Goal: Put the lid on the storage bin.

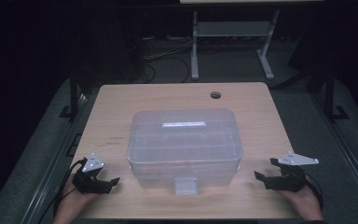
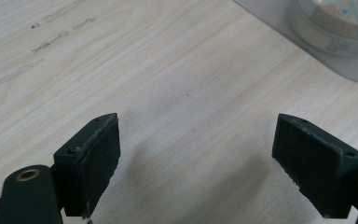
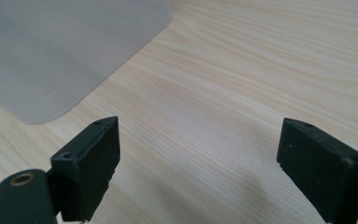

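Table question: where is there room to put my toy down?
The table has bare wood behind the clear plastic box, up to the round hole. There are also strips along both sides of the box. The front corners are crowded by the left claw and right claw.

Dim lab: wooden table (image 1: 121, 107); floor cables (image 1: 168, 58) (tangled); desk frame (image 1: 233, 37).
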